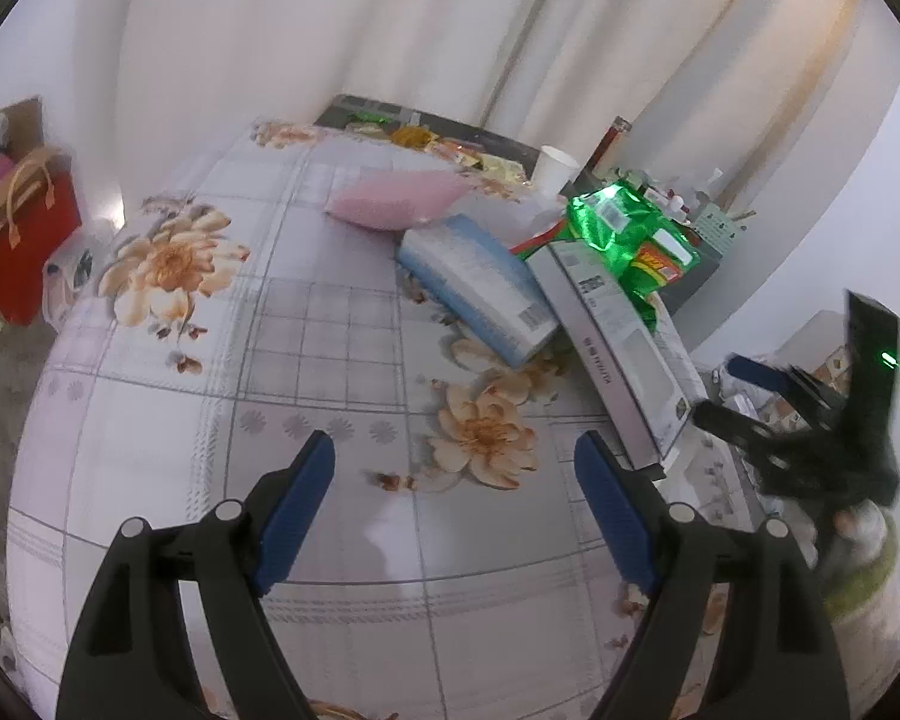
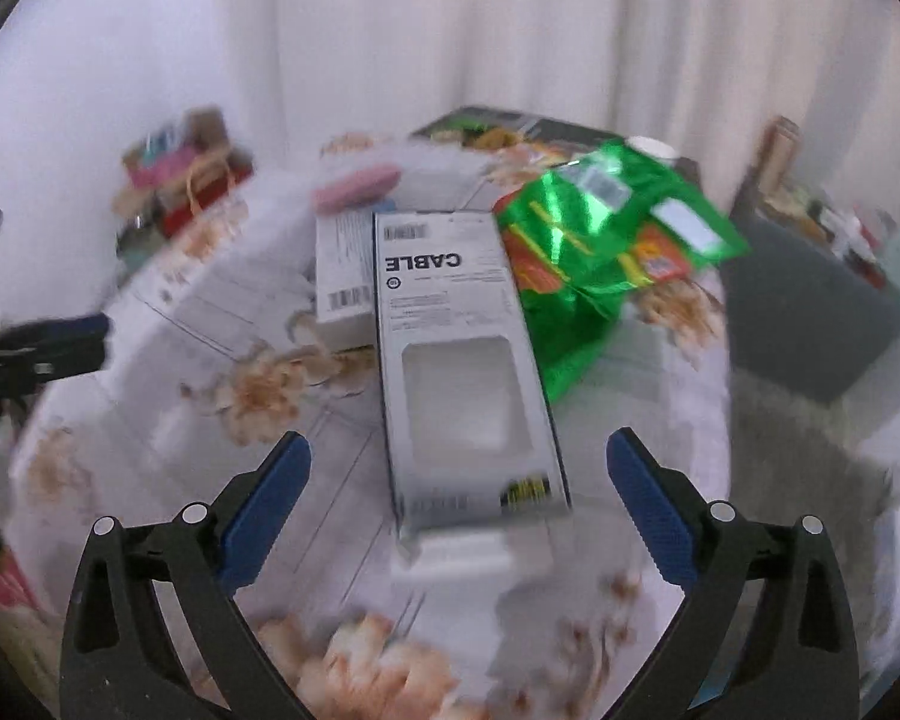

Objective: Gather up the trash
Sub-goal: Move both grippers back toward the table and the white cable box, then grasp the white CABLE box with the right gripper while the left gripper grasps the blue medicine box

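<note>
Tongs spread wide over a floral tablecloth [image 1: 222, 432] as I go after the litter on it: my right gripper [image 2: 459, 474] has its blue pads apart with nothing between them, and my left gripper [image 1: 453, 468] is equally open and empty above bare cloth. Straight ahead of the right tongs lies a grey-and-white cable box [image 2: 462, 360], its near end almost level with the fingertips and its long axis running away from me, roughly in line with the fingers, so the narrow width sits between the pads; I judge it the first piece to take, and the right hand is plainly the nearer one. From the left tongs the same box [image 1: 624, 354] lies ahead and off to the right, well apart. Just beyond, a smaller white-and-blue carton [image 2: 342, 276] lies beside the cable box on its left and appears tucked partly under it, while a crumpled green foil snack bag [image 2: 600, 252] sits against its right flank. Farther back, a pink pouch [image 1: 399, 204] and a white paper cup [image 1: 555, 168] stand near the table's far edge, before pale curtains [image 1: 450, 24].
</note>
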Action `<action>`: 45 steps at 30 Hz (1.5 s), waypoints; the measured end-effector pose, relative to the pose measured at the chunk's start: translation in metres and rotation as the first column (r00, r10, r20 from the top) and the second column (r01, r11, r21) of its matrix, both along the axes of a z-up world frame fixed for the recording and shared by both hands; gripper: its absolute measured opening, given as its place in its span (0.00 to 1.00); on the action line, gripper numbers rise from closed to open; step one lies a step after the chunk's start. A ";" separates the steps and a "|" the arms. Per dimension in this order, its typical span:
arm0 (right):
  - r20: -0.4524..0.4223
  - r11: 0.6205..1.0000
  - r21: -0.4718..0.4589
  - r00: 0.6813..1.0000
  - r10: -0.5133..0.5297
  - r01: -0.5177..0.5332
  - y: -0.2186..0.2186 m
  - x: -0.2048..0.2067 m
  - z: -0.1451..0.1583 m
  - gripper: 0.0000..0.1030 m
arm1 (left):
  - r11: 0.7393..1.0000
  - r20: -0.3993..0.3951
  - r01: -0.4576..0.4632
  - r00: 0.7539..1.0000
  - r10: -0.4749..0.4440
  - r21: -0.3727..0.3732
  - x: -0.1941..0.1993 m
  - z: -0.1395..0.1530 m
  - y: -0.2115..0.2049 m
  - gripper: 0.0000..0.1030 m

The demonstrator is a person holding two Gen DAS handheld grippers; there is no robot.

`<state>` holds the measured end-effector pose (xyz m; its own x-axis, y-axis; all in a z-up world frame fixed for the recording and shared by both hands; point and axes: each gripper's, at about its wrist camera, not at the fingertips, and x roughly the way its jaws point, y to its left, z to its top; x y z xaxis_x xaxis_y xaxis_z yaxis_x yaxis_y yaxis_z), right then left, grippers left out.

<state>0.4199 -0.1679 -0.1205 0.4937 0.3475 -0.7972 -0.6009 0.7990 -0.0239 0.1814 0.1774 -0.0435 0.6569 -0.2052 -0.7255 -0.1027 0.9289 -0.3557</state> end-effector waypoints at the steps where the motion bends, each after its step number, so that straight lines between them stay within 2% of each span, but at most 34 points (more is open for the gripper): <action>1: -0.006 1.000 -0.024 1.000 0.005 -0.005 0.008 0.007 -0.004 0.92 | 1.000 -0.004 -0.002 1.000 0.002 -0.004 0.001 -0.002 0.002 0.78; 7: -0.097 0.998 -0.045 0.995 0.031 -0.036 0.021 0.040 -0.022 0.92 | 0.997 -0.040 -0.012 0.999 0.009 -0.075 0.020 -0.011 0.009 0.78; 11: -0.156 0.999 -0.023 0.987 0.025 -0.029 0.026 0.051 -0.029 0.92 | 0.984 -0.079 -0.010 0.997 -0.005 -0.179 0.064 -0.014 0.010 0.79; 15: -0.178 0.998 -0.048 0.984 0.022 -0.031 0.038 0.055 -0.040 0.92 | 0.970 -0.096 -0.055 0.995 0.033 -0.236 0.106 -0.016 0.011 0.79; 19: -0.172 0.995 -0.098 0.985 0.015 -0.033 0.045 0.051 -0.048 0.82 | 0.972 -0.123 -0.090 0.990 0.065 -0.218 0.141 -0.025 0.008 0.79; 25: -0.178 0.995 -0.094 0.983 -0.030 0.013 0.034 0.039 -0.049 0.81 | 0.971 -0.162 -0.157 0.978 0.129 -0.180 0.177 -0.039 0.001 0.79; 30: -0.179 0.994 -0.100 0.981 -0.070 0.053 0.017 0.013 -0.050 0.81 | 0.972 -0.188 -0.196 0.967 0.170 -0.132 0.190 -0.046 -0.008 0.79; 32: -0.205 0.995 -0.073 0.975 -0.086 0.072 0.008 0.003 -0.051 0.81 | 0.971 -0.200 -0.210 0.962 0.185 -0.112 0.195 -0.051 -0.013 0.80; 36: -0.228 0.993 -0.032 0.967 -0.117 0.113 -0.011 -0.020 -0.048 0.81 | 0.978 -0.180 -0.204 0.964 0.195 -0.035 0.202 -0.051 -0.026 0.83; 43: -0.227 0.981 -0.001 0.955 -0.189 0.194 -0.034 -0.048 -0.044 0.81 | 0.960 -0.169 -0.273 0.945 0.280 0.062 0.212 -0.053 -0.036 0.88; 45: -0.239 0.976 0.018 0.949 -0.207 0.217 -0.038 -0.051 -0.046 0.81 | 0.955 -0.161 -0.274 0.944 0.289 0.110 0.214 -0.054 -0.040 0.88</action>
